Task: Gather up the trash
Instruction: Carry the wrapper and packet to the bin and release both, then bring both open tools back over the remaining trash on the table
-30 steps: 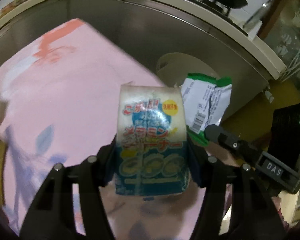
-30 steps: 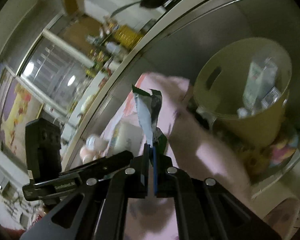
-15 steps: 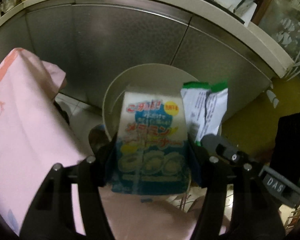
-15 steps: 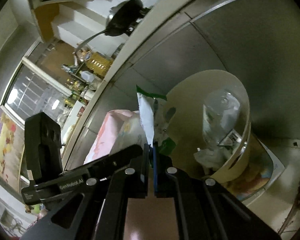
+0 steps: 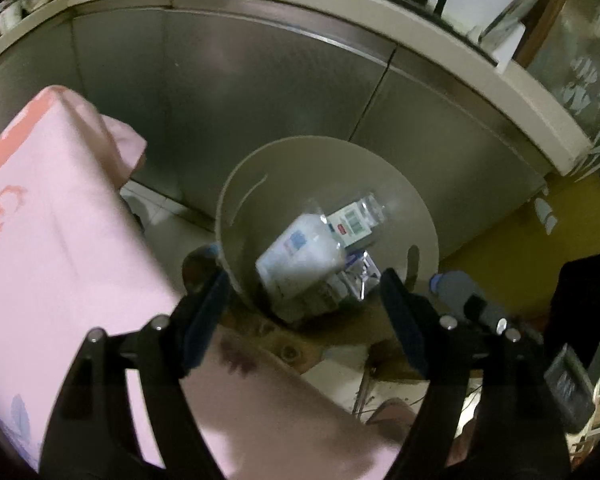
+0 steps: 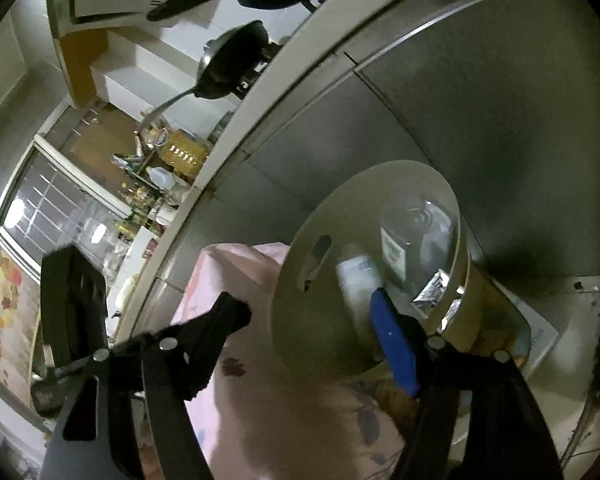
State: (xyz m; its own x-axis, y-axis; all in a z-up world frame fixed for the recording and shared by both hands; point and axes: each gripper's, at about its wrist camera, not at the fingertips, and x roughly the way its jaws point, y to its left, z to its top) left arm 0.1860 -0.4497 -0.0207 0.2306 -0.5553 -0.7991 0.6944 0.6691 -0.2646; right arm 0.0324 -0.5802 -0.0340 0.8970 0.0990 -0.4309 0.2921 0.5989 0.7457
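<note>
A beige round bin point(image 5: 416, 216) stands on the floor against steel cabinet doors; it also shows in the right wrist view point(image 6: 300, 280). Inside lie a white sponge pack point(image 5: 300, 252), a clear plastic bottle point(image 6: 412, 228), a barcoded wrapper point(image 5: 352, 220) and a silver wrapper point(image 5: 360, 276). My left gripper point(image 5: 304, 284) is open and empty just above the bin's near rim. My right gripper point(image 6: 312, 312) is open and empty, its jaws on either side of the bin's left wall.
A pink cloth-covered table point(image 5: 52, 240) is on the left, close to the bin, and shows in the right wrist view point(image 6: 260, 400). Steel cabinet fronts point(image 5: 260, 100) stand behind. A counter with pans point(image 6: 228, 64) runs above. A yellow floor point(image 5: 512, 240) lies to the right.
Both grippers opened over the bin. The sponge pack left my left gripper and the green-edged wrapper left my right gripper; both went into the bin.
</note>
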